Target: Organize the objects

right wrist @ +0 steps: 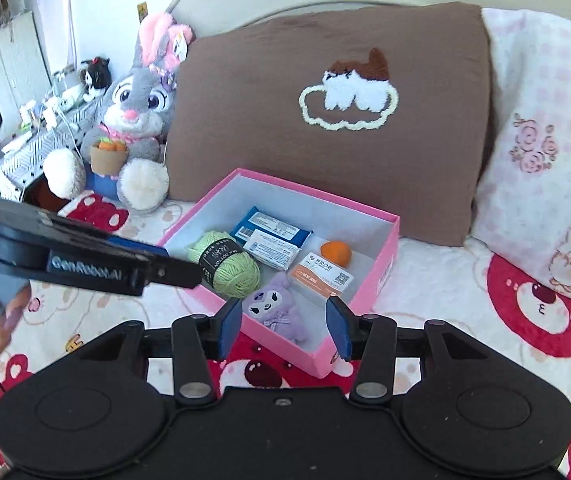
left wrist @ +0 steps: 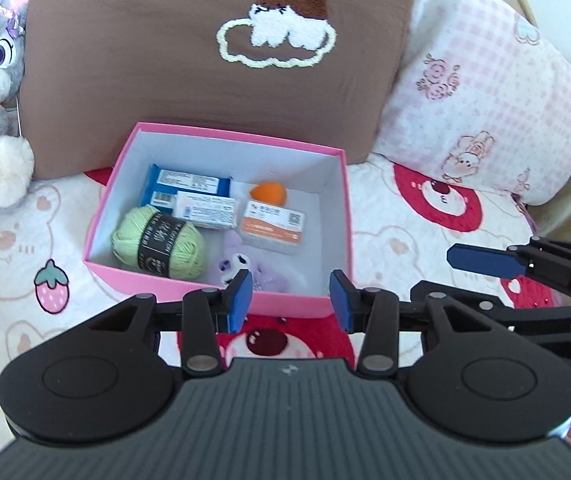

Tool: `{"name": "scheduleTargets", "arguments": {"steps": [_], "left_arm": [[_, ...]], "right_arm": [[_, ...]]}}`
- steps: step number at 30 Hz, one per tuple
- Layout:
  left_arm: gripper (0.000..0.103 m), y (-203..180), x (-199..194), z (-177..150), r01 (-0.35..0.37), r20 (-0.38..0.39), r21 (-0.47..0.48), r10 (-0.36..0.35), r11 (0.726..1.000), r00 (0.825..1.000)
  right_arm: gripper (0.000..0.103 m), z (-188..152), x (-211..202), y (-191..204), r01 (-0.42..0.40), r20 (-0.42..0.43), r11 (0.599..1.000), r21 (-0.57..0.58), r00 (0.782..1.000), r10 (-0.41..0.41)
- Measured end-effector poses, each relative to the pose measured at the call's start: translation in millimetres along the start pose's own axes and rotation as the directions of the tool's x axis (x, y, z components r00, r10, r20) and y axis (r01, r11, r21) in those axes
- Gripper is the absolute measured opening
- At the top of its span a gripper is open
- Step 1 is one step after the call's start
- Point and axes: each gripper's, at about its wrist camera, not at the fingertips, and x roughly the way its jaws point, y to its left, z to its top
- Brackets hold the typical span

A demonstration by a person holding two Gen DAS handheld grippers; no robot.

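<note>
Six things fill the pink box [left wrist: 221,285]; both tongs [left wrist: 291,294] [right wrist: 284,326] hang released; only the right view shows a bedside table [right wrist: 37,140].

Black linkage grippers, blue fingers [left wrist: 241,295], silver rivets, white "GenRobot.AI" lettering.

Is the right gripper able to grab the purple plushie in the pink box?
Probably yes. The right gripper is open and empty, the purple plushie lies uncovered near the pink box corner, just past its fingertips.
</note>
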Motion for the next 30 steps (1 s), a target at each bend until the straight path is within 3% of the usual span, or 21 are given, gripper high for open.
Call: {"name": "scheduleTargets", "arguments": {"steps": [16,23,27,30], "left_arm": [[0.067,-24.1,-16.3,-48.5,0.013,-0.070,0.000,-0.013,1.000,0.997],[0.079,-34.6,-13.9,-58.3,-0.071,-0.070,0.072,0.076,0.995,0.995],[0.083,-49.2,-7.2,-69.0,-0.121,-0.075,0.142,0.133,0.982,0.988],[0.093,-55.5,-1.6,-71.9,-0.048,-0.121,0.136,0.064,0.990,0.991]], "right_arm": [[0.069,-50.8,-49.9,-8.5,0.098,-0.018,0.992,0.077,0.995,-0.097],[0.075,-70.0,-50.1,-18.2,0.172,-0.040,0.981,0.092,0.985,-0.169],[0.088,-80.4,-47.8,-22.8,0.205,-0.043,0.973,0.108,0.979,-0.201],[0.090,-85.7,-46.1,-24.1,0.227,-0.054,0.966,0.126,0.974,-0.222]]}}
